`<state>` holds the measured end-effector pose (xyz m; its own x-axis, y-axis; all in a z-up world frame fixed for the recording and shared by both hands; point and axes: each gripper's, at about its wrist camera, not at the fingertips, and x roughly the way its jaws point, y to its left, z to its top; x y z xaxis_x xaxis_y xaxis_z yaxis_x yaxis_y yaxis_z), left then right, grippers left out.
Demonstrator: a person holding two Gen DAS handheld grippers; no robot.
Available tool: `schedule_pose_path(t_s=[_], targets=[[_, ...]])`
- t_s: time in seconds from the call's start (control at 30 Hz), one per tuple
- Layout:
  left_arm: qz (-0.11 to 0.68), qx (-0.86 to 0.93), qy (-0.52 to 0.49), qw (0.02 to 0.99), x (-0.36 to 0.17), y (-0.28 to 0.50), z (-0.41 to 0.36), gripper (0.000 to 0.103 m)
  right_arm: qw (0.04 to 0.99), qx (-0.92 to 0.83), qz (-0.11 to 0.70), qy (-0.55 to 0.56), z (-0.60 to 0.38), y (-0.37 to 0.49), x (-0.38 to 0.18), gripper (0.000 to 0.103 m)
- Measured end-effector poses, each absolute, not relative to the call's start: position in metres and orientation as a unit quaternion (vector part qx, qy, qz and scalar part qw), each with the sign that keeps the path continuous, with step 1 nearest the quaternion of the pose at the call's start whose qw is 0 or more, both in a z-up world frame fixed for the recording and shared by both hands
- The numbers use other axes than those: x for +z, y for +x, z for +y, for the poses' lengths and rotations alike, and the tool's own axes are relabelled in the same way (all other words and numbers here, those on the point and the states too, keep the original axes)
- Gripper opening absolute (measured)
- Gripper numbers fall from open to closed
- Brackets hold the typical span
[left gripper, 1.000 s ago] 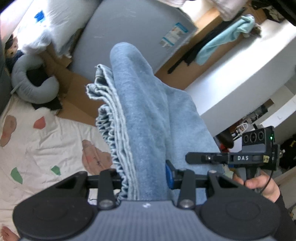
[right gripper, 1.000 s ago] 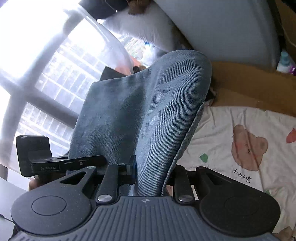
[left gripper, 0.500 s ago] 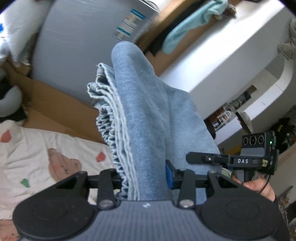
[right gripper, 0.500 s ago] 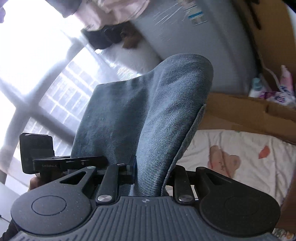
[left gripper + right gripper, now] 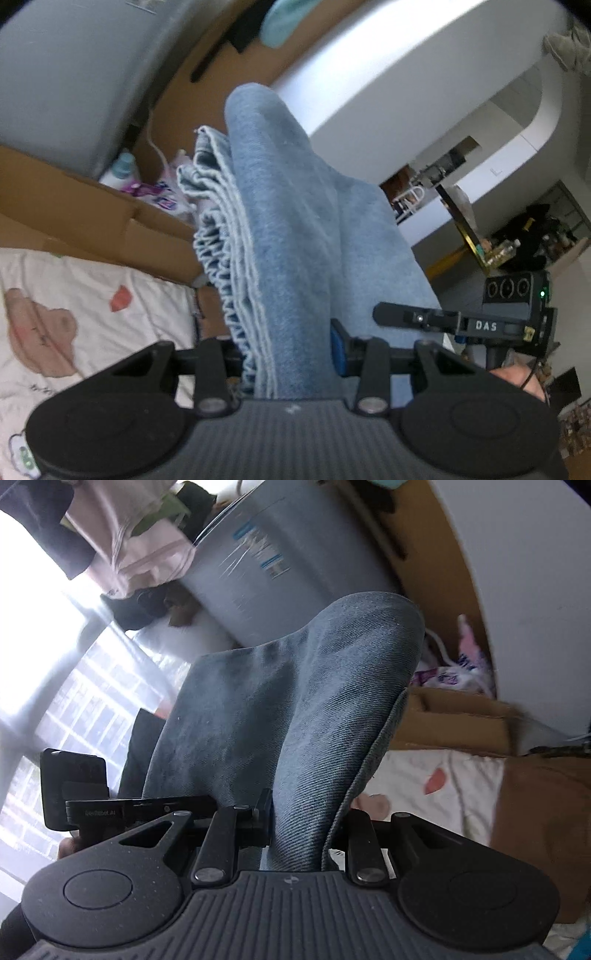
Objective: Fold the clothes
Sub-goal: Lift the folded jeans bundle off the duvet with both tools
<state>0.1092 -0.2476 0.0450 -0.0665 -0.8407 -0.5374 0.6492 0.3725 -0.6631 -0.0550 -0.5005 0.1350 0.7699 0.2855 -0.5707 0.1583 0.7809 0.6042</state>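
**Both claws carry the jeans through the air**

The left gripper point(image 5: 291, 354) is closed on a thick bunch of the soft light-blue denim jeans point(image 5: 288, 229). You can see many frayed layers stacked together there. The right gripper point(image 5: 299, 830) is closed on another fold of the same jeans point(image 5: 295, 701). The cloth sticks up past each claw and hangs between them, off the bed.

My guess is that the jeans are being carried, already partly folded, and are not put down yet. The next move needs a flat spot, like the white bed sheet with pink bear shapes point(image 5: 74, 302). Both claws should come down together so the layers stay lined up, then let go.

Lots is hidden. The jeans cover the middle of both views, so the fingertips cannot be seen. The lower part of the jeans is out of view. The room behind is blurry. A brown cardboard box point(image 5: 92, 218) sits near the sheet.
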Motion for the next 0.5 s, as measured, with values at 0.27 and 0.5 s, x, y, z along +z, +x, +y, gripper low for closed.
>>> schedule_pose_path(t_s=[0.27,0.5], targets=[[0.497,-0.566,-0.089,0.651,0.042,0.100,-0.292,0.041,0.882,0.005,0.328,0.339,-0.537,-0.087,0.126,0.021],[0.496,-0.583,-0.091,0.638,0.035,0.097,-0.320,0.041,0.884,-0.015,0.318,0.341,-0.562,-0.105,0.125,0.021]])
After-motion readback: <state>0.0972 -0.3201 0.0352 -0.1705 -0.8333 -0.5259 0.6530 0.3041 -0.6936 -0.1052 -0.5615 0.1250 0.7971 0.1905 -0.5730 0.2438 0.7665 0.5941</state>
